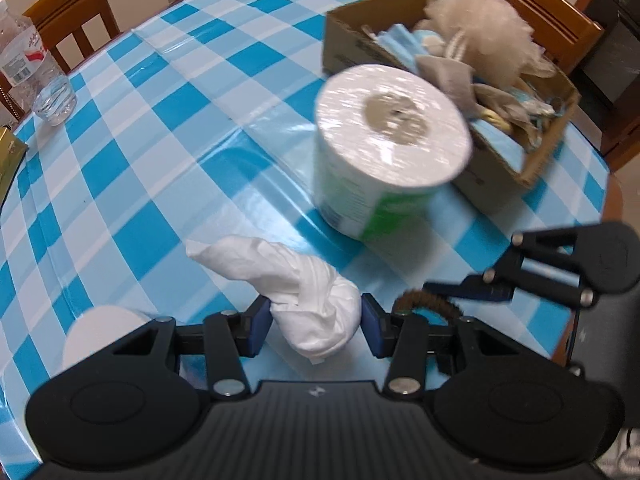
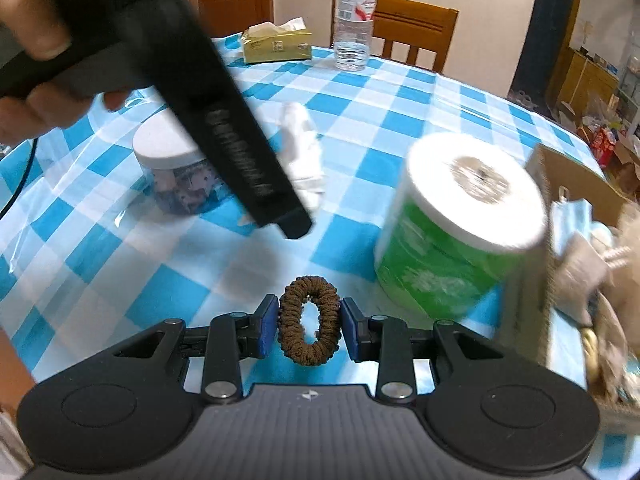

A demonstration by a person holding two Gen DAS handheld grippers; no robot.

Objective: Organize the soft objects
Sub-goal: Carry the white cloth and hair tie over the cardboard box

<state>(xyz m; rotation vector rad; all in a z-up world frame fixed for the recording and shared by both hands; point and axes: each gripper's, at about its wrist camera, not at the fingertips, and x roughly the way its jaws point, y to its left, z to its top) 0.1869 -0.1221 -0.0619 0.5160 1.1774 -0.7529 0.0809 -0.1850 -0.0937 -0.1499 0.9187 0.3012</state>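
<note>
My left gripper (image 1: 317,320) is shut on a crumpled white cloth (image 1: 304,292), held just above the checked tablecloth. My right gripper (image 2: 309,326) is shut on a brown hair scrunchie (image 2: 308,320); it also shows at the right of the left wrist view (image 1: 430,302). A wrapped toilet paper roll (image 1: 390,144) (image 2: 460,220) stands beside an open cardboard box (image 1: 516,160) (image 2: 568,184) that holds a beige bath pouf (image 1: 480,24), grey cloths and blue items. The white cloth shows behind the left gripper's body in the right wrist view (image 2: 304,156).
A white-lidded jar (image 2: 176,168) (image 1: 100,332) stands by the left gripper. A water bottle (image 1: 28,68) (image 2: 354,20) and a yellow tissue pack (image 2: 276,42) are at the table's far side. Wooden chairs (image 1: 76,20) (image 2: 412,32) surround the table.
</note>
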